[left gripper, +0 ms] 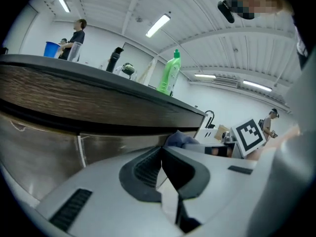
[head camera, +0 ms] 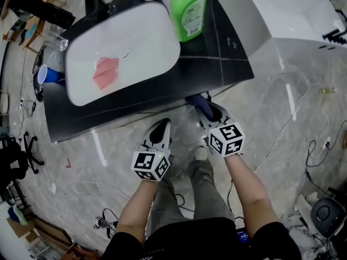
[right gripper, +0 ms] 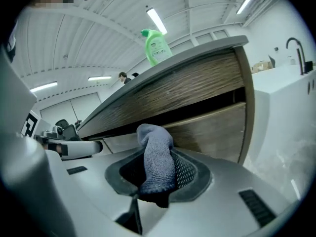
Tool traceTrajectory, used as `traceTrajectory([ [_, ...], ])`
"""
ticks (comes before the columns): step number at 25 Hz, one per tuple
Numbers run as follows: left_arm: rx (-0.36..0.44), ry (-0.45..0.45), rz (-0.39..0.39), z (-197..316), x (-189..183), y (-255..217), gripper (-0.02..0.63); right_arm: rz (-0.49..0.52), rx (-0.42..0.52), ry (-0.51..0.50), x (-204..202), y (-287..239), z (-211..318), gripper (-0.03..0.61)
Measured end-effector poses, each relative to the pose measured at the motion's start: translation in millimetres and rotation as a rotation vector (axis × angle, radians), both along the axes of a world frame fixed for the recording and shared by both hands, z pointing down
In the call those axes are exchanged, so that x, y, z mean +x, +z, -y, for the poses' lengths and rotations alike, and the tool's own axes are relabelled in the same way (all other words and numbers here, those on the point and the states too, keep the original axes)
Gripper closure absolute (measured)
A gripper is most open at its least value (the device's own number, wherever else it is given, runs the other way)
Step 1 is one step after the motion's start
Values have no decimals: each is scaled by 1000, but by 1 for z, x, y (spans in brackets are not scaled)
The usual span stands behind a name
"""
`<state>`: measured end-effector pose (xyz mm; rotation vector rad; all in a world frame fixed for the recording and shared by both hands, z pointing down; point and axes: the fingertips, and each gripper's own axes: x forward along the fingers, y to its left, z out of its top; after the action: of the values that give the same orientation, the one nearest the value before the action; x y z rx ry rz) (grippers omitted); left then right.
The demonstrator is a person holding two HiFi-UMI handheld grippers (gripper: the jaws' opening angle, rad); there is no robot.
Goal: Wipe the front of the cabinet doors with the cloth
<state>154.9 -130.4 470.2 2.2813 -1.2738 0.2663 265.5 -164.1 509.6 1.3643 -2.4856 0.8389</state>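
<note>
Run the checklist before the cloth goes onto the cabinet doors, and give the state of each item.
1. Cloth clamped in the right gripper: ok.
2. Left gripper shut and empty: ok.
3. Cabinet door faces the cloth, nothing between them: ok.
4. Cloth touching the door: cannot tell.
5. Green bottle upright on the countertop, back from the front edge: ok.
</note>
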Motion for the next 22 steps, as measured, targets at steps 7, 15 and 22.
traceTrajectory([
  [7,22,107,6,14,64,1,607,-6,-6,116,71,9,9,465],
  [15,12,151,28,5,81,12,607,-32,-19,187,112,16,6,465],
  [22,-15,107,42,-9,46,24,607,-4,-42,149,78,20,-21,465],
])
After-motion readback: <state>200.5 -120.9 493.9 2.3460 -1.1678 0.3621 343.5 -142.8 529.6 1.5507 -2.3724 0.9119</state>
